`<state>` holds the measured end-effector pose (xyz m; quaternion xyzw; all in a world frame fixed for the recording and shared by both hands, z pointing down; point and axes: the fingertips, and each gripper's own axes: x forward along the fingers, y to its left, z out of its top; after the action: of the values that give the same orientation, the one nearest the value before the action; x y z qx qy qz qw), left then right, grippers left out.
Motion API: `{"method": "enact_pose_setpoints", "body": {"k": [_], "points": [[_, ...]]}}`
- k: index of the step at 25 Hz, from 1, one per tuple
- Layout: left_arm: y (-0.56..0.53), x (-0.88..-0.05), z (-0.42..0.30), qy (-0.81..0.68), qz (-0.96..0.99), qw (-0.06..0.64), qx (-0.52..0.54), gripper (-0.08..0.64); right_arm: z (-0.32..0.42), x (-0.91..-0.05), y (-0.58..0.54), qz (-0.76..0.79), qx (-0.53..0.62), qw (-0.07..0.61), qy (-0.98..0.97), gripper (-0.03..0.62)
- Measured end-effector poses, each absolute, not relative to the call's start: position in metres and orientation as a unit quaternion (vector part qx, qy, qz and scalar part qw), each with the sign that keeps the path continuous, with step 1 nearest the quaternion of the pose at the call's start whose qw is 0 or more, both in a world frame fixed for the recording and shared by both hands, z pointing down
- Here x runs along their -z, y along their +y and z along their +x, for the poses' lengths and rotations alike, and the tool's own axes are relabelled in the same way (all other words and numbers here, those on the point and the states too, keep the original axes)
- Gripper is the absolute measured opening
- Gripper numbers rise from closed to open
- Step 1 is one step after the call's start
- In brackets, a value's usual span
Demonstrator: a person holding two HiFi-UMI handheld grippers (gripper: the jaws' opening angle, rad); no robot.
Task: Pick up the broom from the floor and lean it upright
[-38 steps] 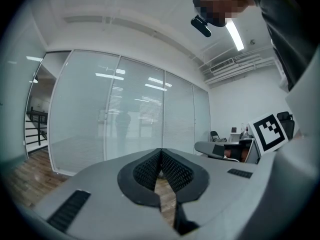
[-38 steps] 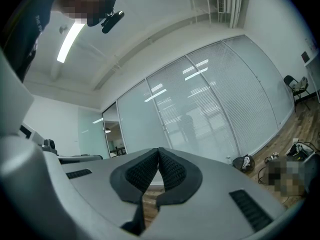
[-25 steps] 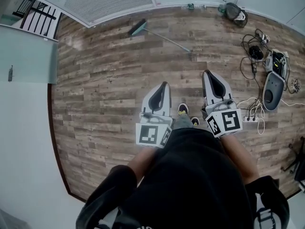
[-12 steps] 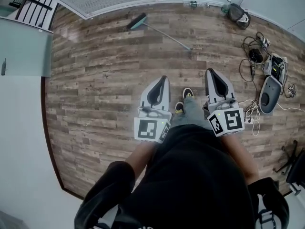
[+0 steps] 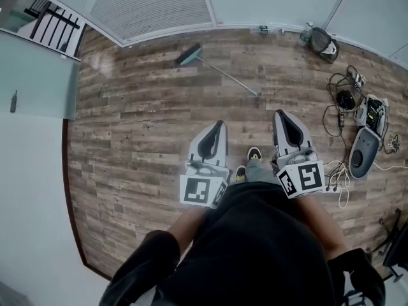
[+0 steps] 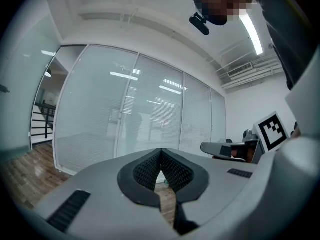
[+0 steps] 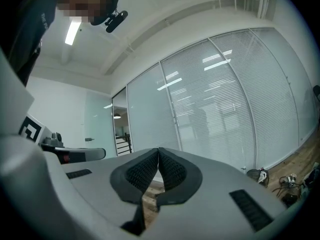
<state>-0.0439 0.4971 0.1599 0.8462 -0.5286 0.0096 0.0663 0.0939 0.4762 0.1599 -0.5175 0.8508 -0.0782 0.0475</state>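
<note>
- Step in hand, as I judge it: the approach. The broom [image 5: 223, 74] is not yet reached and nothing is lifted.
- Left gripper [image 5: 218, 124] and right gripper [image 5: 281, 114] are both held level in front of the body. Their jaws are pressed together, and neither gripper view shows anything between the pads.
- To do it well: close in first and part the jaws before stooping. Take the thin handle crosswise near its middle, with the second gripper nearer the head to steady the lift.
- The broom lies flat on the wood floor [image 5: 134, 132], well ahead of both grippers. Its head points toward the glass wall [image 5: 153, 5], and the handle's free end is the nearer one, on the right gripper's side.
- Cables [image 5: 344, 101] lie off to the right, well apart from the broom.
</note>
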Motion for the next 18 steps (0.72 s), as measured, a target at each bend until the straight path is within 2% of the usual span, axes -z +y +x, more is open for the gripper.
{"method": "enact_pose_setpoints", "body": {"k": [7, 18], "points": [[0.451, -0.155, -0.015, -0.528, 0.847, 0.048, -0.039, 0.021, 0.127, -0.172, 0.426, -0.514, 0.1, 0.06, 0.85, 0.017], [0.424, -0.158, 0.022, -0.52, 0.85, 0.056, -0.059, 0.021, 0.147, -0.175, 0.383, -0.509, 0.119, 0.072, 0.849, 0.017]]}}
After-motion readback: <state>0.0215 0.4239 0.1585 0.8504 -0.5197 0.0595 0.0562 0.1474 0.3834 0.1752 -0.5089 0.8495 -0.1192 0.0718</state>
